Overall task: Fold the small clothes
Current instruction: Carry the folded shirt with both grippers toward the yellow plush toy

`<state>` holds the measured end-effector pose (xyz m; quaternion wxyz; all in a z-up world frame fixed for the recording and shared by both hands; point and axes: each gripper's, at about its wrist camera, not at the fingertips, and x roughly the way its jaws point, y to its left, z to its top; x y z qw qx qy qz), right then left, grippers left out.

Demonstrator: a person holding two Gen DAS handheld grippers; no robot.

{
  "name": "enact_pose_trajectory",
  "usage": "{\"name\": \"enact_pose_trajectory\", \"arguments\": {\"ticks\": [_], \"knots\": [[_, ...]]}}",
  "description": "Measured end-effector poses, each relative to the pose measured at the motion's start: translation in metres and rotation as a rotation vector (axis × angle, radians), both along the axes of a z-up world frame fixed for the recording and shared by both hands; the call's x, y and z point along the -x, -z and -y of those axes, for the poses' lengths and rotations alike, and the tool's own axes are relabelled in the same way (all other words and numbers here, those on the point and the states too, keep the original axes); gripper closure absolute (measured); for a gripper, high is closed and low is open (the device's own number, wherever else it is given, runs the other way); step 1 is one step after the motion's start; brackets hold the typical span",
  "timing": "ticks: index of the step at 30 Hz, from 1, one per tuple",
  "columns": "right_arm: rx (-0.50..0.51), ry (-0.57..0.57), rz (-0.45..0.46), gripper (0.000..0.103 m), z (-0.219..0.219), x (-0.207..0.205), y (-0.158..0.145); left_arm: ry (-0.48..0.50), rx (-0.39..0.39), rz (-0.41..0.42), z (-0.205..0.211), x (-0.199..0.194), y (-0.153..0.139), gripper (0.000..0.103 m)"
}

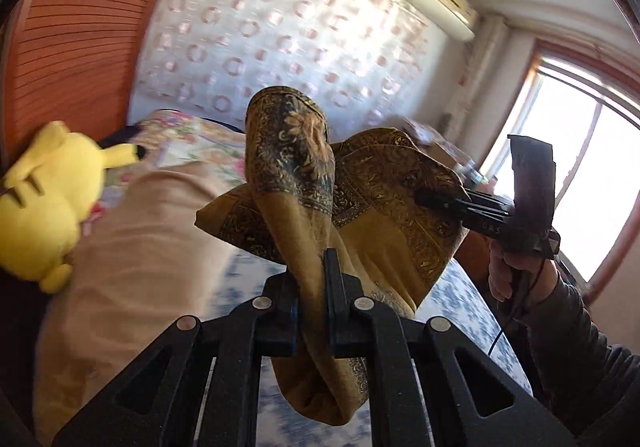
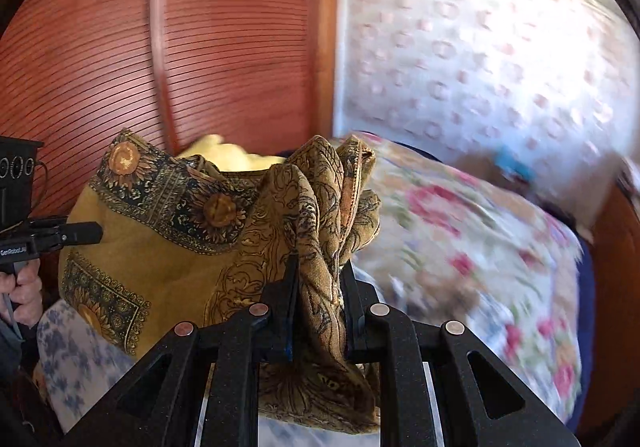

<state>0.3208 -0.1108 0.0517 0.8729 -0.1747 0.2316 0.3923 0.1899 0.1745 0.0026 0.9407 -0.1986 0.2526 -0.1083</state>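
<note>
A mustard-yellow cloth with dark sunflower borders [image 1: 372, 207] hangs in the air between both grippers, above the bed. My left gripper [image 1: 310, 271] is shut on a bunched corner of it, and the cloth rises in a fold past its fingers. My right gripper [image 2: 318, 271] is shut on another bunched edge of the same cloth [image 2: 180, 247]. The right gripper shows from the side in the left wrist view [image 1: 432, 199], pinching the cloth. The left gripper shows at the left edge of the right wrist view [image 2: 86, 233], touching the cloth.
A yellow plush toy [image 1: 44, 191] sits at the left on a beige blanket [image 1: 136, 247]. A floral quilt [image 2: 480, 247] covers the bed, with a blue-flowered sheet [image 1: 460, 307] below. A red slatted wardrobe [image 2: 160, 47], a patterned wall and a bright window [image 1: 580, 167] surround it.
</note>
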Motion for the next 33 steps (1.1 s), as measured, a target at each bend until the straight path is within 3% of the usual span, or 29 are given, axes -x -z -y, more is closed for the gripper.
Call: {"name": "enact_pose_trajectory", "arguments": {"ticks": [5, 8, 15, 20, 23, 25, 29, 30, 33], "knots": [[0.054, -0.114, 0.028, 0.086, -0.096, -0.021, 0.007, -0.143, 0.029, -0.005, -0.059, 0.026, 0.015, 0.093], [0.122, -0.132, 0.033, 0.087, -0.152, -0.043, 0.019, -0.189, 0.042, -0.023, -0.073, 0.028, 0.032, 0.093], [0.177, -0.198, 0.05, 0.087, -0.217, -0.072, 0.036, -0.246, 0.055, -0.061, -0.088, 0.031, 0.061, 0.094], [0.198, -0.179, 0.027, 0.079, -0.251, -0.107, 0.065, -0.269, -0.001, -0.135, -0.089, 0.021, 0.078, 0.093], [0.216, -0.11, -0.036, 0.057, -0.266, -0.13, 0.081, -0.283, -0.023, -0.163, -0.091, 0.021, 0.082, 0.081], [0.205, -0.072, -0.044, 0.054, -0.265, -0.135, 0.083, -0.286, -0.023, -0.161, -0.094, 0.024, 0.08, 0.064], [0.116, 0.0, 0.029, 0.051, -0.263, -0.13, 0.072, -0.3, -0.054, -0.125, -0.098, 0.033, 0.071, 0.043], [0.085, 0.005, 0.047, 0.051, -0.26, -0.125, 0.068, -0.304, -0.07, -0.116, -0.097, 0.034, 0.069, 0.03], [0.004, 0.001, 0.089, 0.051, -0.253, -0.11, 0.059, -0.309, -0.122, -0.076, -0.095, 0.037, 0.057, 0.023]]}}
